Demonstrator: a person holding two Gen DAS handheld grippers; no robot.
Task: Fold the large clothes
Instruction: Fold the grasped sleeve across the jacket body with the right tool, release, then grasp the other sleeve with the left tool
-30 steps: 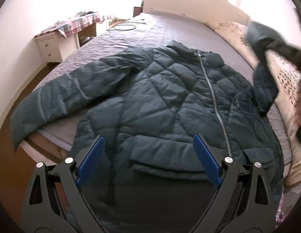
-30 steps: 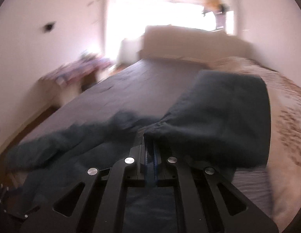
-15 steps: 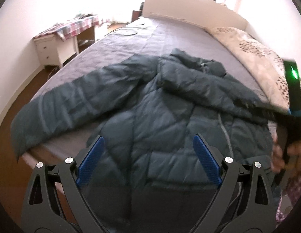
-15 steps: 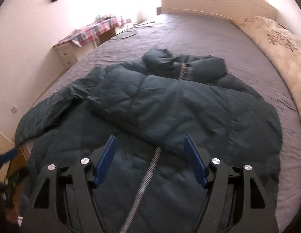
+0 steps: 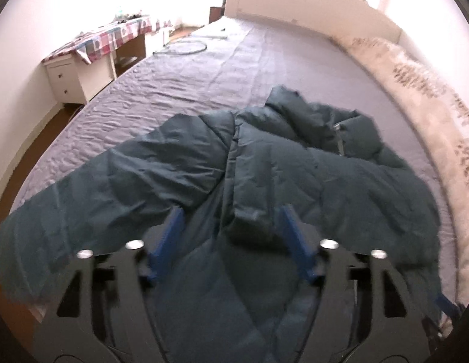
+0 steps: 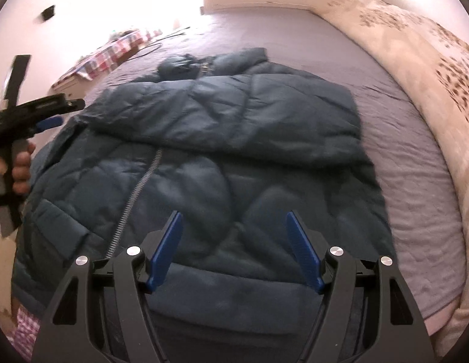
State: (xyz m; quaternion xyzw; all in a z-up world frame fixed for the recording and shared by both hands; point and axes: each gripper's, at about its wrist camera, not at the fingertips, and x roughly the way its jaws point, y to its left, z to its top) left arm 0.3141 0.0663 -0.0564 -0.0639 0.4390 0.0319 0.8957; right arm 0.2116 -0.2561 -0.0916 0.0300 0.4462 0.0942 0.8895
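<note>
A dark teal quilted jacket [image 5: 310, 187] lies front up on the grey bed [image 5: 240, 69], also in the right wrist view [image 6: 204, 163]. Its right sleeve [image 6: 234, 115] is folded across the chest, the cuff [image 5: 252, 227] ending between the left gripper's fingers. The other sleeve [image 5: 92, 199] stretches out toward the bed's left edge. My left gripper [image 5: 231, 214] is open and empty just above the folded cuff; it also shows at the left of the right wrist view [image 6: 57, 112]. My right gripper [image 6: 234, 220] is open and empty above the jacket's lower part, right of the zip [image 6: 137, 190].
A floral duvet [image 6: 416, 69] lies along the bed's right side. A white desk with a checked cloth [image 5: 95, 51] stands left of the bed, with wooden floor [image 5: 31, 139] beside it. A headboard [image 5: 310, 12] closes the far end. A cable [image 5: 186, 47] lies on the far bedspread.
My right gripper let go of the sleeve after laying it across the chest and drew back over the hem. My left gripper moved forward to the folded cuff.
</note>
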